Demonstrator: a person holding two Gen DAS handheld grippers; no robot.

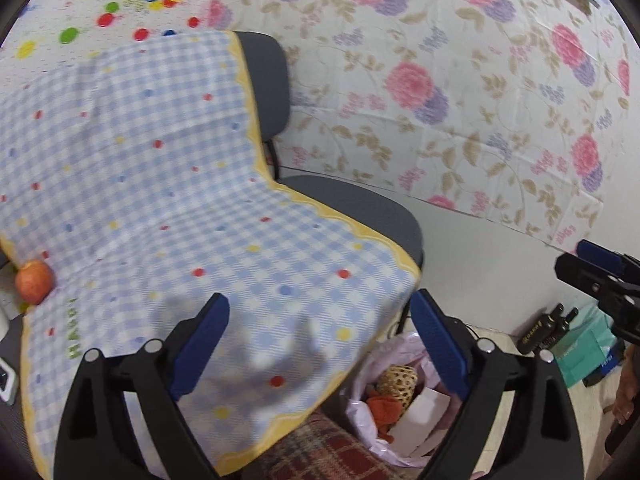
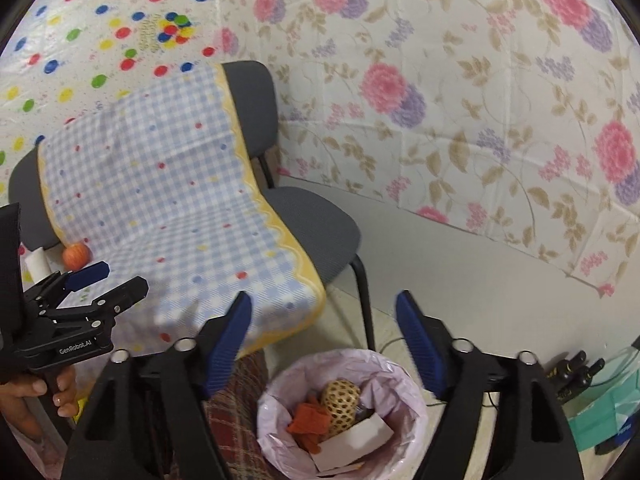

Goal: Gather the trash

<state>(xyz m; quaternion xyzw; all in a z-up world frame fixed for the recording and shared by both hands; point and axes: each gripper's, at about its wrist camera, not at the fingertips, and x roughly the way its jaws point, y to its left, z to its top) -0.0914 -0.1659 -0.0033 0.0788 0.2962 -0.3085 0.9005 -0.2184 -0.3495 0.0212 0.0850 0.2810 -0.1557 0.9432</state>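
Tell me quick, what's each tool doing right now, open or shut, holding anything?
Left tool: open, holding nothing, above the checked cloth.
Right tool: open, holding nothing, above the lined trash bin.

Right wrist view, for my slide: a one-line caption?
Open right claw above lined bin holding trash; apple on draped chair.

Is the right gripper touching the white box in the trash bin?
Apart. The right wrist view shows the right gripper open and empty, its fingers above the white box, which lies down inside the trash bin.
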